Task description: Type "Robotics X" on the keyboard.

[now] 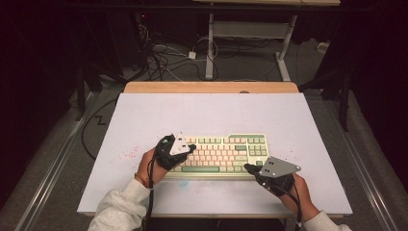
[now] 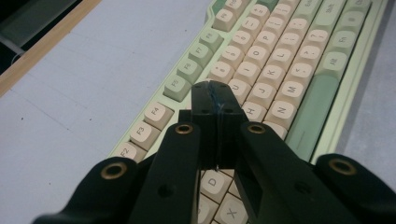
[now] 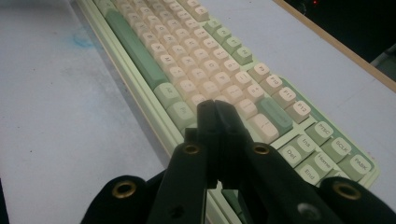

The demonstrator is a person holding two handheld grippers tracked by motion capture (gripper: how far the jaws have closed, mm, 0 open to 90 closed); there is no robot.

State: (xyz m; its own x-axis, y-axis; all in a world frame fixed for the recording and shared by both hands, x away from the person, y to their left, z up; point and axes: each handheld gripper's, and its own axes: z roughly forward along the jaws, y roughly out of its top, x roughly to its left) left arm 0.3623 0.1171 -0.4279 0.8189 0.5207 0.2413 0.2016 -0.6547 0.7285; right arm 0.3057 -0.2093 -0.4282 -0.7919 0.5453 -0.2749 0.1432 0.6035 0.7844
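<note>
From above I see the white table (image 1: 144, 115), cables on the floor beyond it, and the keyboard (image 1: 226, 151) near its front edge. My left gripper (image 2: 217, 100) and right gripper (image 3: 215, 114) views show key legends; both pinched closed, empty.

Keyboard (image 1: 222, 154): plastic, I take it; cream and green keycaps, smooth, faint sheen. My left gripper (image 2: 215, 100): matt black plastic arms, brass-coloured rivets; grey metal-looking plate (image 1: 180, 143) on top. My right gripper (image 3: 217, 112): same matt black. Table (image 1: 144, 120): pale matt sheet, lightly stained; bare wood edge (image 1: 211, 87) at the far side. Sleeve (image 1: 122, 204): soft light cloth.
</note>
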